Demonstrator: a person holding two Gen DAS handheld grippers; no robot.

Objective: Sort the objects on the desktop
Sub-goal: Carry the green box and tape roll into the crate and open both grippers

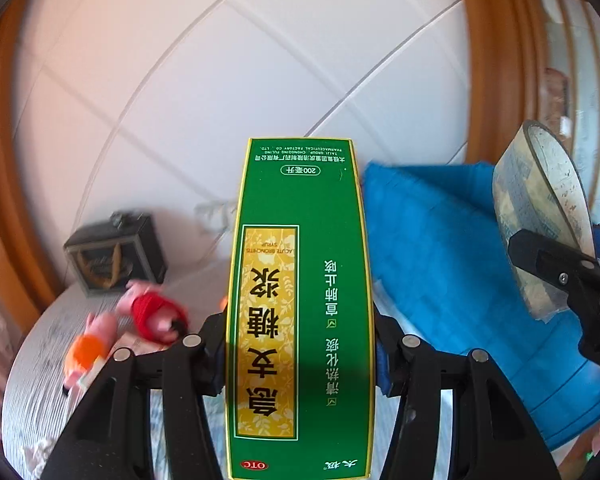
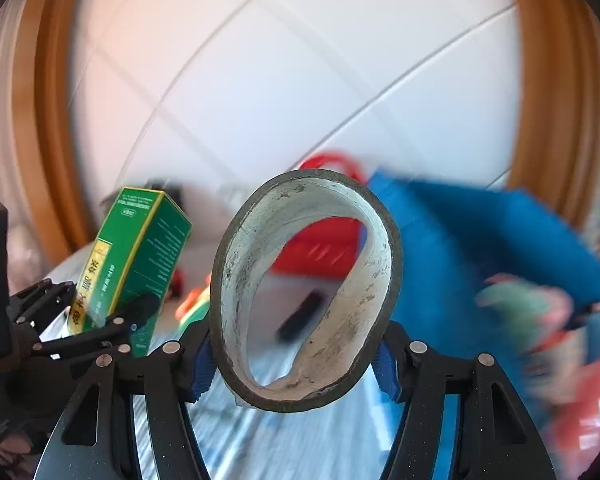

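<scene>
A tall green medicine box point(image 1: 300, 280) with a gold label stands between the fingers of my left gripper point(image 1: 300, 320), which is shut on its lower sides. The right wrist view shows the same box point(image 2: 139, 248) tilted at the left, held by the left gripper point(image 2: 111, 316). My right gripper point(image 2: 295, 360) has its jaws closing on a worn tape roll point(image 2: 352, 320), and the blue pads squeeze the ring into an oval. At the right edge of the left wrist view, the tape roll point(image 1: 532, 216) hangs in the right gripper point(image 1: 560, 276). Both are lifted above the table.
A blue bin point(image 1: 440, 260) stands at the right, with a red basket point(image 2: 324, 248) behind it. On the striped tablecloth point(image 1: 39, 360) lie a dark box point(image 1: 115, 256), two pig toys point(image 1: 155, 312) and a small black item point(image 2: 300, 316). A white tiled wall is behind.
</scene>
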